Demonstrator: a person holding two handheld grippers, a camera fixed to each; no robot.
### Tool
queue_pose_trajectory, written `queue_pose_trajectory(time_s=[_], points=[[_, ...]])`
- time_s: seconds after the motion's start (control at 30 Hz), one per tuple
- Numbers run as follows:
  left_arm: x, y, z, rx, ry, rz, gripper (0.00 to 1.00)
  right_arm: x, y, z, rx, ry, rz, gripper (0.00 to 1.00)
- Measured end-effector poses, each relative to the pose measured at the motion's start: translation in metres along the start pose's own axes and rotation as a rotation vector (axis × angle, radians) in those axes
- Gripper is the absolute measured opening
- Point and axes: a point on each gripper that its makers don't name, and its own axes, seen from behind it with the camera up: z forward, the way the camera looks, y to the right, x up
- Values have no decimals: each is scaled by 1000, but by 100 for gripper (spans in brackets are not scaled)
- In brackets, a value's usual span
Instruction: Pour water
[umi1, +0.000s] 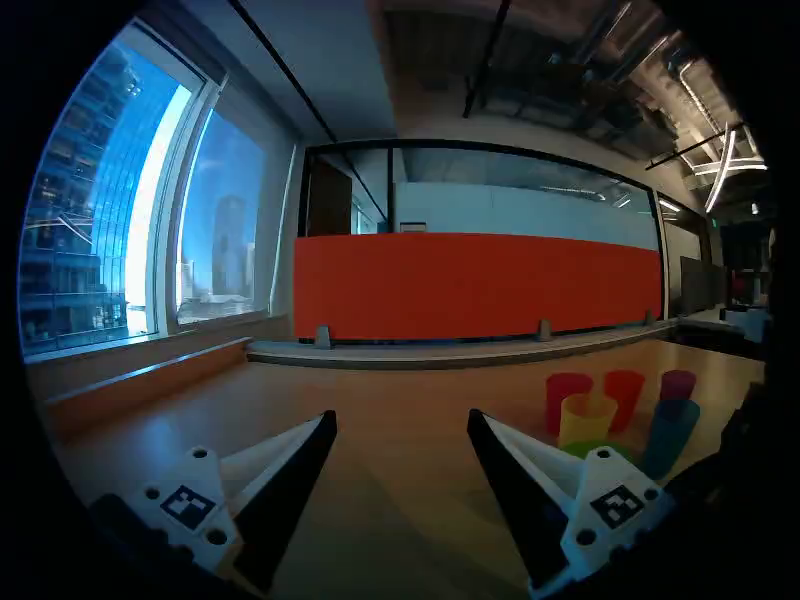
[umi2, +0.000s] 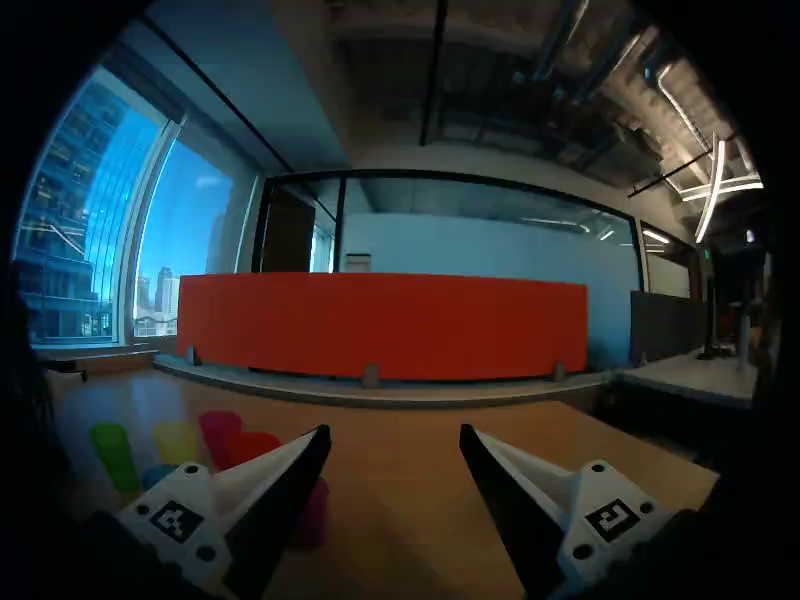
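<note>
Two grippers hover over a wooden table (umi1: 400, 480), each with its jaws spread wide and nothing between the fingers. In the left gripper view, we see the left gripper (umi1: 401, 414) pointing across the table toward an orange partition (umi1: 480, 285), with a tall window (umi1: 100, 230) at the left of the view. The cups (umi1: 625, 392) stand upright in a tight cluster on the table, beyond this gripper's right finger and apart from it. A yellow cup (umi1: 588, 420) is at the front, a blue cup (umi1: 670, 432) is beside it, and a purple cup (umi1: 678, 383) is at the back. In the right gripper view, the right gripper (umi2: 394, 428) faces the same partition, and the cluster sits low at the left, beyond its left finger. There we pick out a green cup (umi2: 113, 455) farthest out and a pink cup (umi2: 220, 428) nearer the finger. The light is dim and the cups are small, so we cannot tell whether any of them holds water.
</note>
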Motion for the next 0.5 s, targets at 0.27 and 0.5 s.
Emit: queue_pose_trajectory(time_s=[0.27, 0.5], points=[[0, -1, -1, 0, 0, 0, 97, -15, 10, 6, -26, -9, -7, 100], [1, -1, -2, 0, 0, 0, 97, -23, 14, 9, -25, -15, 16, 100]])
